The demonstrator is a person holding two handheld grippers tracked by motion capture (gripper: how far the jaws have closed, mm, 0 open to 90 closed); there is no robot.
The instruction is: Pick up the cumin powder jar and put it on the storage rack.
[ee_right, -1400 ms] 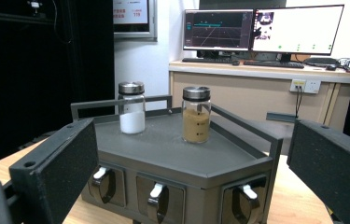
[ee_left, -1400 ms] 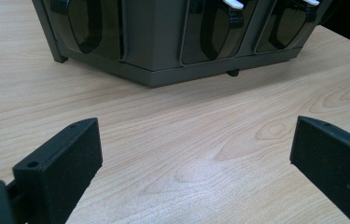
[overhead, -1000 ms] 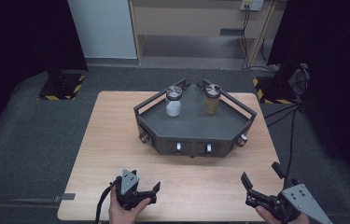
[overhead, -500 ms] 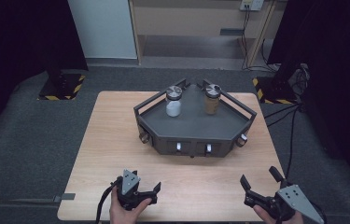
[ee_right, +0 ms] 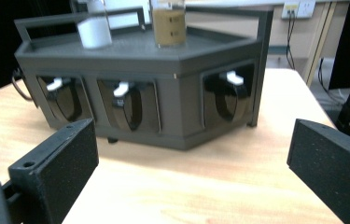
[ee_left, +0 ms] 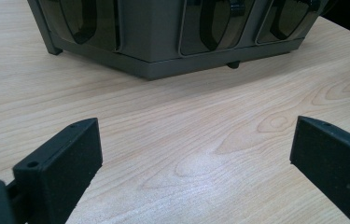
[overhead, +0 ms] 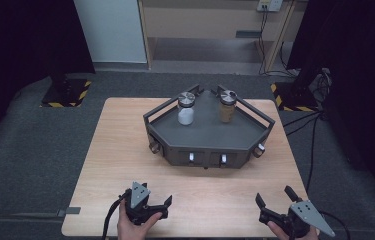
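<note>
High view is showing the right gripper (overhead: 275,204) edging leftward along the bottom right of the frame since a second ago, jaws spread and empty, while the left gripper (overhead: 146,202) is staying put at bottom centre-left, also spread. That reads as the start of an approach. Farther up, at frame centre, the white jar (overhead: 185,109) and brown jar (overhead: 227,106) are standing apart on the grey rack (overhead: 208,131). Right gripper view is revealing the rack's front pockets (ee_right: 125,103) with white tabs, hidden from above.

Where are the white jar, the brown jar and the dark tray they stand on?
White jar (overhead: 185,115), high view, on its glass body.
Brown jar (overhead: 225,112), high view, on its body.
Dark tray (overhead: 210,134), high view, on its bare deck.
</note>
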